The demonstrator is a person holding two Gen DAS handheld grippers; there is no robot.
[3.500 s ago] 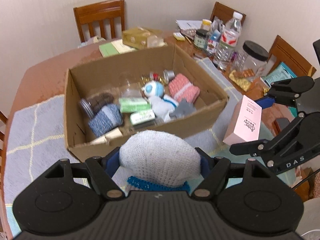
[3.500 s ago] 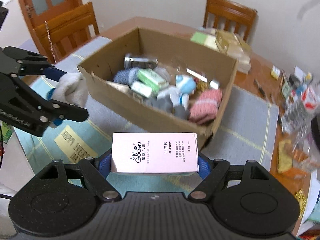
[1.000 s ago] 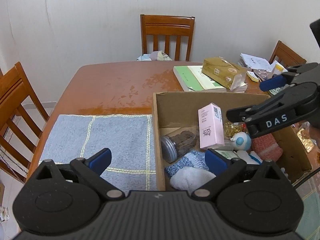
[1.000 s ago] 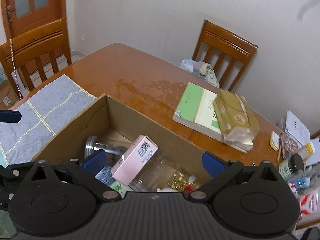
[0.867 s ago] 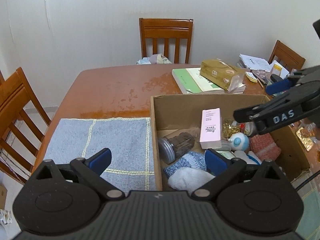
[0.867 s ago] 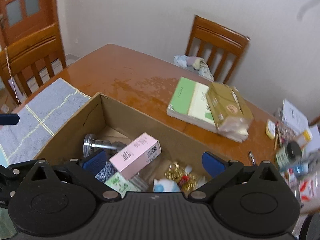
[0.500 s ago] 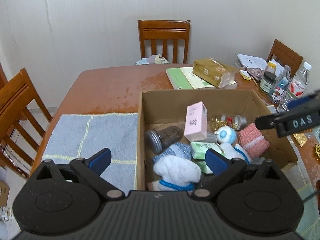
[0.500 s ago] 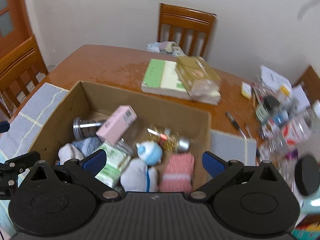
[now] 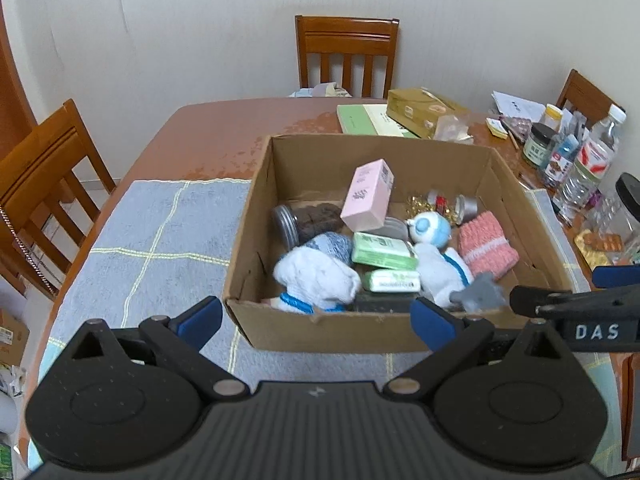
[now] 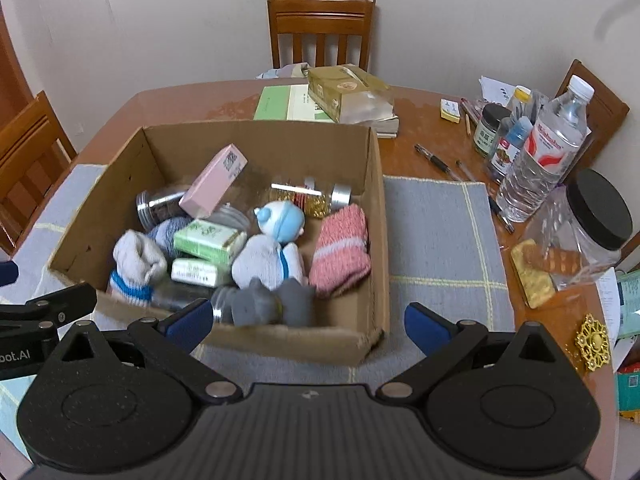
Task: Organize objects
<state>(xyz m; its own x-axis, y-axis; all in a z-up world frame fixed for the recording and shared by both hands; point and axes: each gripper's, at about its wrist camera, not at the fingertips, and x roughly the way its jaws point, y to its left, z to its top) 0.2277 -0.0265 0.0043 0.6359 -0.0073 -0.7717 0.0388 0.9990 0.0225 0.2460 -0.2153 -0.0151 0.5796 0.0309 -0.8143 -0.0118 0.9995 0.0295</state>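
Observation:
A cardboard box (image 9: 280,332) (image 10: 376,216) stands on a grey mat on the wooden table. Inside lie a pink carton (image 9: 366,196) (image 10: 212,186) leaning on the other things, a white sock with a blue band (image 9: 318,276) (image 10: 136,264), green packets (image 9: 382,250), a blue-capped toy (image 9: 430,228), a pink knit roll (image 9: 486,250) and a jar (image 9: 302,222). My left gripper (image 9: 316,322) is open and empty, just before the box's near wall. My right gripper (image 10: 308,326) is open and empty too, at the near wall; it shows at the right of the left wrist view (image 9: 576,300).
A green book (image 10: 288,104) and a gold packet (image 10: 348,88) lie behind the box. Bottles (image 10: 544,152) and a black-lidded jar (image 10: 588,228) crowd the table's right side, with pens (image 10: 436,160). Wooden chairs (image 9: 346,54) ring the table. The grey mat (image 9: 160,232) stretches left.
Both grippers let go of their loads: the white sock and the pink carton now lie in the box. Both grippers have since drawn back toward the near side of the box.

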